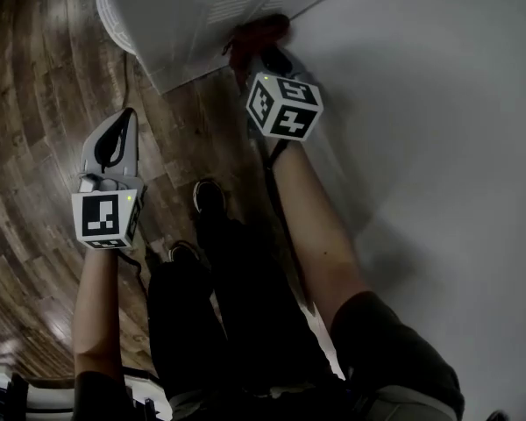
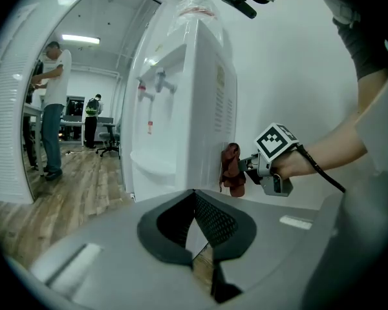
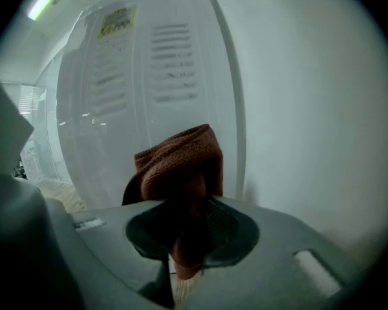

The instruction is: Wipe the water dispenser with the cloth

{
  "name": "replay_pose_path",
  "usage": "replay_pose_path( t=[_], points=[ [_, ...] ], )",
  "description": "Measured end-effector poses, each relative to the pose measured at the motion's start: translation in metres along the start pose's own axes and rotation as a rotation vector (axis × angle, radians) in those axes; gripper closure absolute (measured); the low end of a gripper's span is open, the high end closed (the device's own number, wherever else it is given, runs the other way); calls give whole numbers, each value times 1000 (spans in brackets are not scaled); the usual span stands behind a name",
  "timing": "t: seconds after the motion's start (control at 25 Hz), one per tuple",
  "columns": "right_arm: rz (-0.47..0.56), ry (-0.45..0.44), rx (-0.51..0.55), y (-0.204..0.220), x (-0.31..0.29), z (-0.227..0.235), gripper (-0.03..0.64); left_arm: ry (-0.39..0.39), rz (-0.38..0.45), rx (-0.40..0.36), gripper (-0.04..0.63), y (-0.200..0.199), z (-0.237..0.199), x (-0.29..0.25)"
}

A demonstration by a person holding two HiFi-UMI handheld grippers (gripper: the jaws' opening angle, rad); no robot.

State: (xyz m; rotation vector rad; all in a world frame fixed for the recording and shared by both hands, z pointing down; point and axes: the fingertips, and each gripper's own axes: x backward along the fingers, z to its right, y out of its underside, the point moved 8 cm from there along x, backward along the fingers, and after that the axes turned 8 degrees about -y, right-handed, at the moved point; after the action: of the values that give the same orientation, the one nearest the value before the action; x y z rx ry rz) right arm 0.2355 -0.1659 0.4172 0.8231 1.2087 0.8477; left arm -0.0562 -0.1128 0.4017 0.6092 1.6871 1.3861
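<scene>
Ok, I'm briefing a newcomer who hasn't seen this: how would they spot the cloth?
Find the tall white water dispenser beside the white wall. Low on its slotted side, the right hand-held gripper pinches the cloth: a bunched reddish-brown rag, dark against all that white.

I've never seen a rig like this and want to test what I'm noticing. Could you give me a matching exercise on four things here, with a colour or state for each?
1 cloth
2 left gripper
3 water dispenser
4 floor

A wooden planks
B white, with taps
C shut, empty
D reddish-brown, clamped in the right gripper

Pairs: 1-D, 2-C, 3-B, 4-A
</scene>
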Motion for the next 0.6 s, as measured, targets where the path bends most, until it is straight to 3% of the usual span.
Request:
replay_pose_path(
  t=[0.24, 0.44, 0.6],
  points=[
    [24, 19, -3, 72, -51, 21, 555, -4, 28, 28, 575, 80, -22, -37],
    [3, 51, -7, 146, -86, 41, 555, 25, 63, -94, 575, 139, -28, -70],
    [-36, 84, -59, 205, -115, 62, 555, 68, 66, -93, 575, 182, -30, -94]
  ],
)
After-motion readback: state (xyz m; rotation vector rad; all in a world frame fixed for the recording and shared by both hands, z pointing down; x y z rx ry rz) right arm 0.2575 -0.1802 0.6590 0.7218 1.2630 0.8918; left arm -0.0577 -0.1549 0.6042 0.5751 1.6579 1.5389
